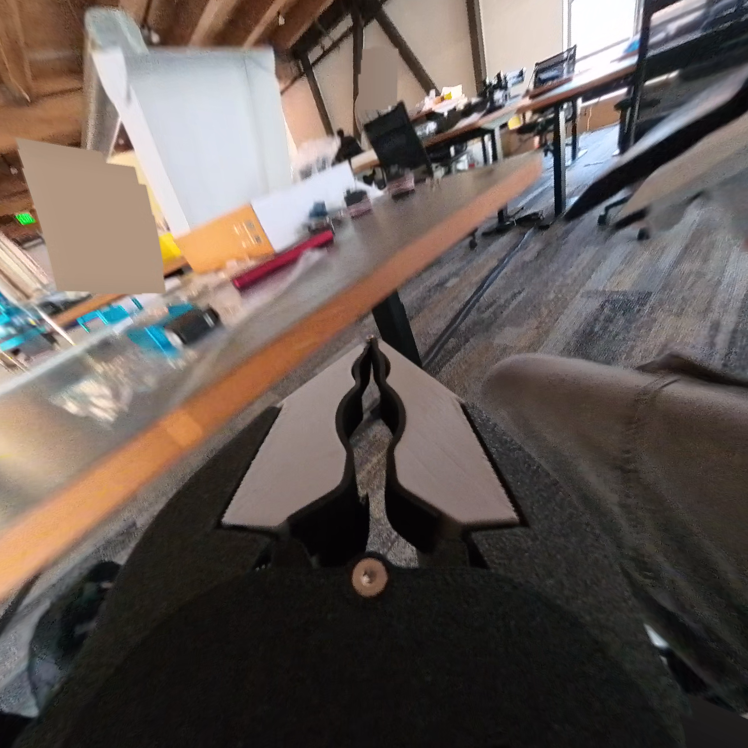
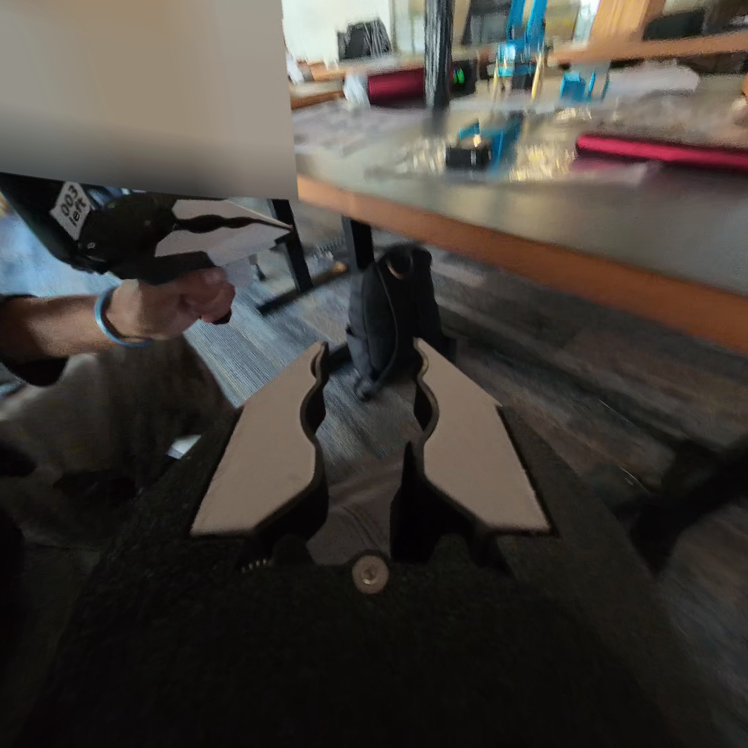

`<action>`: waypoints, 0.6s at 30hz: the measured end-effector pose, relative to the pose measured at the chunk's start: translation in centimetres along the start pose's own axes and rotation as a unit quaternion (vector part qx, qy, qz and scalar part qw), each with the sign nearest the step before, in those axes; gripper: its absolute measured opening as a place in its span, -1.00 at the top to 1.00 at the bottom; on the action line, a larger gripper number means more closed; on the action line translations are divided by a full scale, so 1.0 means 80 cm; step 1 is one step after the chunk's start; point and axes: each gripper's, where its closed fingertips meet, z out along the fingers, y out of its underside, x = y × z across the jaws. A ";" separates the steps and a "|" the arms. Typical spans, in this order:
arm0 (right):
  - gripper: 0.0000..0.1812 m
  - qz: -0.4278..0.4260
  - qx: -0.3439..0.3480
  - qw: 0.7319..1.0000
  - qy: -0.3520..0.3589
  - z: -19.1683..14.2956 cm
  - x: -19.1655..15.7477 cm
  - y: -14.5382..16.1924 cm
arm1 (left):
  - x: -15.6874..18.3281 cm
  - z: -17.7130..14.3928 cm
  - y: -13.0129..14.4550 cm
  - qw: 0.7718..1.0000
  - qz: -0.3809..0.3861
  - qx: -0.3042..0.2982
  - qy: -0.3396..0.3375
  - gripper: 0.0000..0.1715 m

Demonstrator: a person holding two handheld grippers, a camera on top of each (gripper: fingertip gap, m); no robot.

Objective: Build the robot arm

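Carpeted office floor point(image 1: 566, 283) lies below both tongs: left tongs point(image 1: 371, 344) pressed together near the tabletop point(image 1: 324, 324) edge, right tongs point(image 2: 370, 352) spread, empty.

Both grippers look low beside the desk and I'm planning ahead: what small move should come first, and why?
Probably raise both above the table edge. The left gripper, shut and empty, and the open, empty right gripper sit below the tabletop, over carpet.
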 end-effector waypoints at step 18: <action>0.58 -0.232 -0.380 0.895 0.022 0.166 0.216 -0.186 | -0.226 0.033 -0.055 0.993 0.050 -0.042 0.098 1.00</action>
